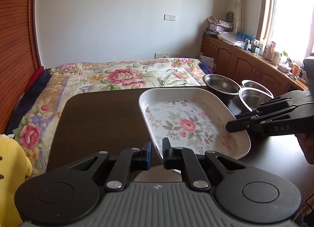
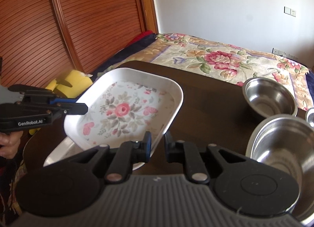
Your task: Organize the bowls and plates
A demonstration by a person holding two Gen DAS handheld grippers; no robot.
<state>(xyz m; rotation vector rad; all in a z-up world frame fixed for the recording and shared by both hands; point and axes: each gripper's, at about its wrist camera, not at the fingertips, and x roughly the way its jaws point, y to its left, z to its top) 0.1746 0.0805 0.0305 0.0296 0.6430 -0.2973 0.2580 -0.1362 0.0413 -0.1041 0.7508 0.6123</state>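
Both hand-held grippers [image 1: 157, 148] [image 2: 158, 143] pinch floral tray [image 1: 188, 121] rim; second tray [image 2: 58, 152] beneath, seemingly, right view only.

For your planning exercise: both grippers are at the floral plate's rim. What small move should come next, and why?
Probably lower the floral plate squarely onto the white plate beneath. It hangs tilted above the table, with the left gripper and right gripper at opposite rims.

My left gripper [image 1: 157, 149] is black with blue pads, silver screws and a gray ribbed base. My right gripper [image 2: 158, 142] looks the same, with white letters "DAS" on its side.
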